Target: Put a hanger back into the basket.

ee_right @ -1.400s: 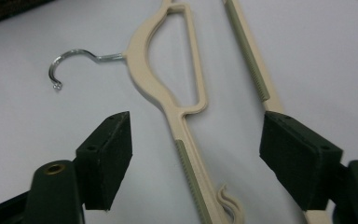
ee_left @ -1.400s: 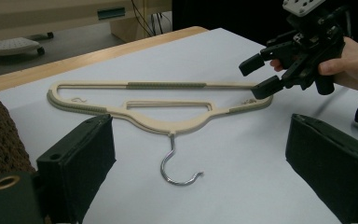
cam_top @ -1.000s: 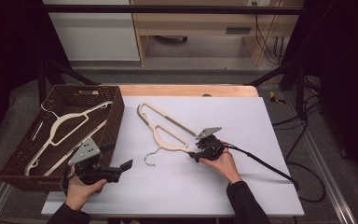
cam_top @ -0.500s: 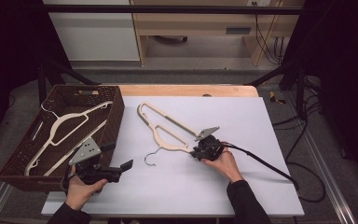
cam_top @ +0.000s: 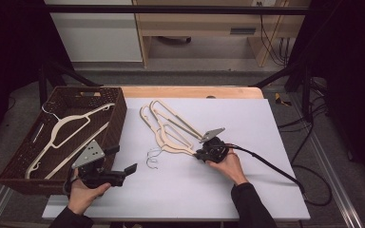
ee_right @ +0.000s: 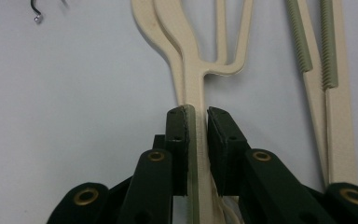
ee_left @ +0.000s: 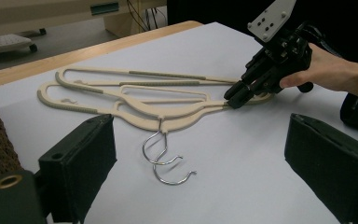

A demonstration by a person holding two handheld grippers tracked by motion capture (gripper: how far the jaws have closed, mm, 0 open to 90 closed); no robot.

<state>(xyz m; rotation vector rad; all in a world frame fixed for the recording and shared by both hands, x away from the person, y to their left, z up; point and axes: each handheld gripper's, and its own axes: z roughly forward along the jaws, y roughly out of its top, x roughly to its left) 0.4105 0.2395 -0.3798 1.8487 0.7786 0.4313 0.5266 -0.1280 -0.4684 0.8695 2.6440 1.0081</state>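
Observation:
Two cream plastic hangers (cam_top: 171,128) lie stacked on the white table, their metal hooks (cam_top: 153,156) pointing toward the near edge. My right gripper (cam_top: 200,154) sits low at the hangers' right shoulder. In the right gripper view its jaws (ee_right: 196,112) have just been closing, and the pads now press on one hanger arm (ee_right: 193,60). The left gripper view shows the same grip (ee_left: 233,99) on the arm. My left gripper (cam_top: 128,170) hovers open beside the basket, nothing between its jaws (ee_left: 200,123), facing the hooks (ee_left: 165,158).
A dark woven basket (cam_top: 119,118) stands at the table's left with another cream hanger (cam_top: 71,126) inside. The right gripper's cable (cam_top: 271,166) trails off the right side. A wooden strip (cam_top: 190,91) runs along the table's far edge.
The right gripper's jaws have narrowed onto the hanger arm. Both hands and the hangers stay where they were.

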